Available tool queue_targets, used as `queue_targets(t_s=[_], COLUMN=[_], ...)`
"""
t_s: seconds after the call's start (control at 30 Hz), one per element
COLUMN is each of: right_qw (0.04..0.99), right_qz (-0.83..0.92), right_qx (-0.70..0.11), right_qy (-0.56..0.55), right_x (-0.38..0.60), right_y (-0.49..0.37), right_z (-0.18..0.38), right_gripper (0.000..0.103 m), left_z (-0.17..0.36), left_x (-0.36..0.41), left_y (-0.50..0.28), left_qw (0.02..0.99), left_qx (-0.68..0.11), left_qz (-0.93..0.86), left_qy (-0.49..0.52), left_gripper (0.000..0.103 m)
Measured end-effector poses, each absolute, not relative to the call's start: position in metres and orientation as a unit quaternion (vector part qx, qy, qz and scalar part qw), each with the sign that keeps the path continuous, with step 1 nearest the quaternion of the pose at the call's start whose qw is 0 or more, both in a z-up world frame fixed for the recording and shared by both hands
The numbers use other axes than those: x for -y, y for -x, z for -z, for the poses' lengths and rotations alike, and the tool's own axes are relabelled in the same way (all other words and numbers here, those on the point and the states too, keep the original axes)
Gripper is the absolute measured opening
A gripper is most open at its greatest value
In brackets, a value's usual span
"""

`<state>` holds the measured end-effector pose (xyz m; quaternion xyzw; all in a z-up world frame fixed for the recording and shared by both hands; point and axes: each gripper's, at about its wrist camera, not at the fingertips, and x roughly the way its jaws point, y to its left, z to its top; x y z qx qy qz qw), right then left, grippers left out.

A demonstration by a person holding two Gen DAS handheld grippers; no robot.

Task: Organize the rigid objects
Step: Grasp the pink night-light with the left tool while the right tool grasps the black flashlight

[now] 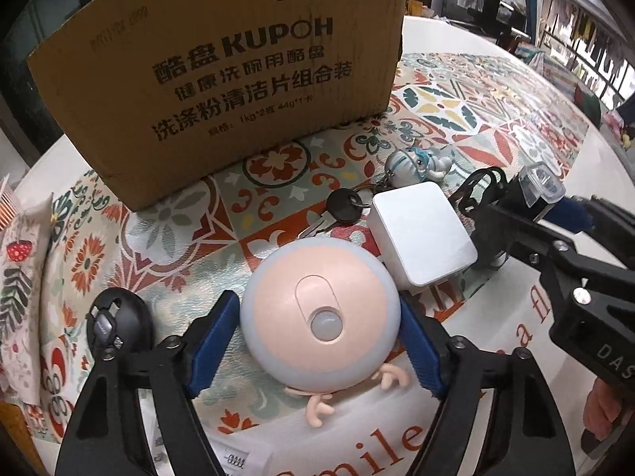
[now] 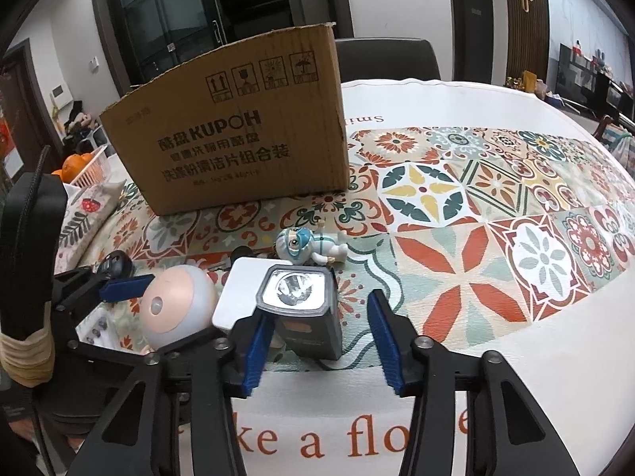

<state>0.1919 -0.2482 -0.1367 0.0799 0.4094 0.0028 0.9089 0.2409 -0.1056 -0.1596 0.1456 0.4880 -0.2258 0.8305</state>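
Note:
A round pink-and-grey sensor light (image 1: 320, 319) sits between the blue pads of my left gripper (image 1: 317, 341), which is open around it; whether the pads touch is unclear. It also shows in the right wrist view (image 2: 176, 303). A square-headed black flashlight (image 2: 303, 305) stands between the fingers of my open right gripper (image 2: 319, 341), close to the left pad. A white charger block (image 1: 422, 238), a black-headed key (image 1: 343, 208) and a small figurine keychain (image 1: 416, 162) lie behind them. The cardboard box (image 1: 222, 75) stands at the back.
A black round object (image 1: 119, 321) lies left of my left gripper. A patterned tissue pack (image 1: 20, 277) is at the far left. A white basket with oranges (image 2: 85, 166) stands past the table's left edge. The table has a patterned mat (image 2: 476, 218).

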Motion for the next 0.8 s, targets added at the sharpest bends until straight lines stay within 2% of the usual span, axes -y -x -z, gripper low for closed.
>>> queue_targets(t_s=[0.2,0.8], right_qw=[0.909,0.919], right_qz=[-0.007,-0.013], right_qx=[-0.411,-0.389], right_qy=[-0.073,-0.061], right_x=[0.244,0.24], right_y=[-0.192,-0.181], right_z=[0.137,0.116], right_gripper=[0.031,0.03], left_z=[0.16,0.123], left_x=[0.103,0.078], left_y=[-0.241,-0.223], left_qw=[0.836,0.877], left_qx=[-0.482,-0.436], left_qz=[0.226,0.186], left_qy=[-0.133,-0.079], left_gripper=[0.074,0.074])
